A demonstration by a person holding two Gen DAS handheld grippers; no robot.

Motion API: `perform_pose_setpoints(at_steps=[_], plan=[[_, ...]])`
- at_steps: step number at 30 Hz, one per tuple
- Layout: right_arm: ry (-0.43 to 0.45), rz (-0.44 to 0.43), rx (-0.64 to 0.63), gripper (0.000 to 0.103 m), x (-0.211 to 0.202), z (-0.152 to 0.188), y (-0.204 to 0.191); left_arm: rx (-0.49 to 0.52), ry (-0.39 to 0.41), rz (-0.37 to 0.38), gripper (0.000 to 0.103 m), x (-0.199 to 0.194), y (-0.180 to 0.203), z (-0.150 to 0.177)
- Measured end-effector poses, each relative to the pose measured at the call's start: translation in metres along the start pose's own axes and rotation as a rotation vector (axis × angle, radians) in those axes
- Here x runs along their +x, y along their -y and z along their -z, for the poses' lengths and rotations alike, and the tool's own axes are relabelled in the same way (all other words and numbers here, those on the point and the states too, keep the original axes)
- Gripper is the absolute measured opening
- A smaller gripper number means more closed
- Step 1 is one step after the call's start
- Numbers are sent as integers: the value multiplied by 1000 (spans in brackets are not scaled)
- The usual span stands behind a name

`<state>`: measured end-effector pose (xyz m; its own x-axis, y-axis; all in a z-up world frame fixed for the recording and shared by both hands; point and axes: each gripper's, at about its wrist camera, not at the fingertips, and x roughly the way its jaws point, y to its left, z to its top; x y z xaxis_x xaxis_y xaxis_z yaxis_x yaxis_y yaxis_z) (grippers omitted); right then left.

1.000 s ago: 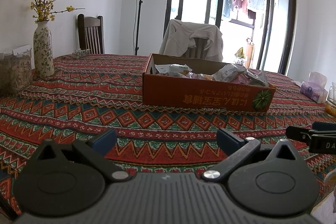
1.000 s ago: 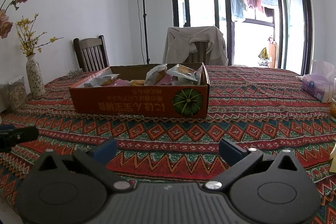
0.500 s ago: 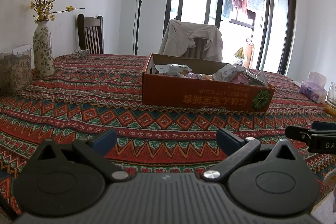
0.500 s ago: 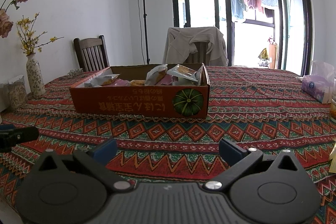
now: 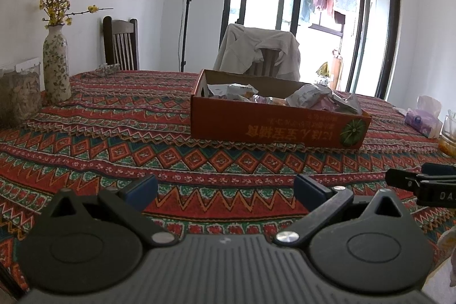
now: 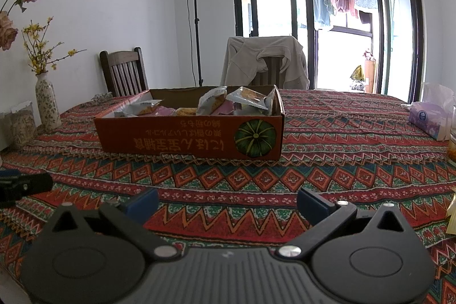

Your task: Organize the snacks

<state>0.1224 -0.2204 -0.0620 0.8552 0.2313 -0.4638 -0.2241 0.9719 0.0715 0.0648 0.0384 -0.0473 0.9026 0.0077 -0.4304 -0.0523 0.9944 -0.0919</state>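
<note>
Spreading across almost everything I am seeing is the patterned tablecloth (image 6: 327, 161), its near edge hidden behind my own tools and its far side running out toward the glass doors. Sitting on it, ahead of me and well apart from both tools, is the orange cardboard box (image 6: 188, 140), printed with a green pumpkin and lettering that is reading upside down to me. I am looking at the snack packets (image 6: 216, 101) piled inside it; the box wall is covering their lower halves, so I am not able to count them or read the wrappers. Beyond the box a chair draped with a pale jacket (image 6: 265, 61) is blocking its own seat from view. At the table's left a floral vase (image 5: 56, 64) is standing upright, its flowers cut off by the frame, with a clear jar (image 5: 18, 93) just beside it whose contents I am not making out. At the right edge a purple tissue pack (image 6: 427, 118) is lying partly out of frame. I am holding my left gripper (image 5: 225, 191) low over the cloth with its jaws spread wide and nothing between them. My right gripper (image 6: 228, 200) is hovering the same way, wide apart and empty.
</note>
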Motion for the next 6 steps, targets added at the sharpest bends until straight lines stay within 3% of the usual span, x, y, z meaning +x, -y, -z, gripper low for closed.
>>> perform_pose_setpoints(at_steps=[6], plan=[[-1, 0, 0, 103, 0, 1, 0, -18, -5, 41, 103, -2, -3, 0]])
